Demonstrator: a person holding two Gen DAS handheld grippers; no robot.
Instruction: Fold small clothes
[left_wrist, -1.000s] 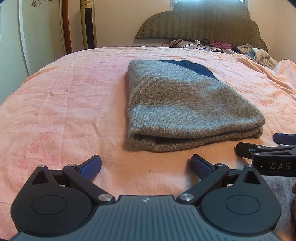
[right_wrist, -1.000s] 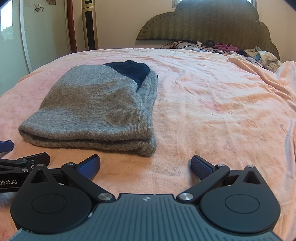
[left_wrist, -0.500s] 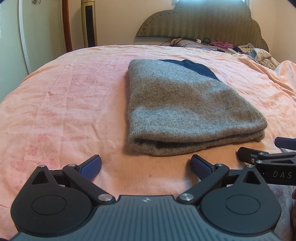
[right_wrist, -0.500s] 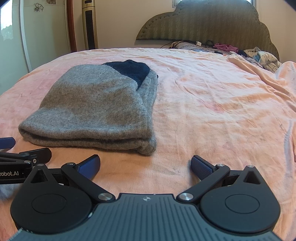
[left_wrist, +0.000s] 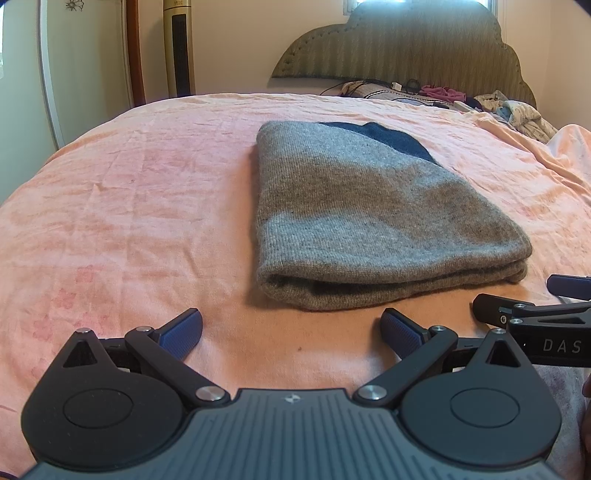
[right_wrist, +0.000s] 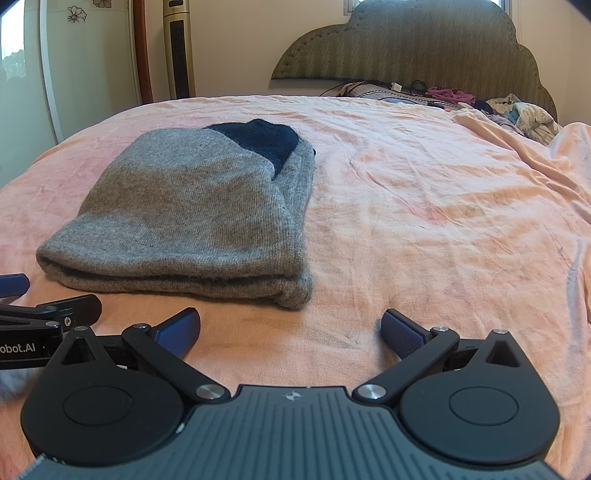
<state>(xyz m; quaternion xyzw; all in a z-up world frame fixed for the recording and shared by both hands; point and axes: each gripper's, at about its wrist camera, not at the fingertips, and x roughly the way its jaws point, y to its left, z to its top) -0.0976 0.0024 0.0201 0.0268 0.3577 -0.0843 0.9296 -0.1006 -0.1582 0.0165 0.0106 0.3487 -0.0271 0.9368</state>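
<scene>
Sweater (left_wrist: 369, 206) is lying folded at twelve o'clock; left gripper (left_wrist: 291, 332) and right gripper (right_wrist: 291, 332) are gaping empty, ideally pinching corners squarely.

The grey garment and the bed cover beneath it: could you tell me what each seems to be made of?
The grey garment looks like fine knitted wool or a wool blend: visible ribbing, a fuzzy matte surface, and a navy patch at its far end. The bed cover seems a thin woven cotton-like sheet, matte pink-peach with a faded floral print and small creases.

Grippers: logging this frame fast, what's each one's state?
Left gripper: open, holding nothing.
Right gripper: open, holding nothing.
</scene>
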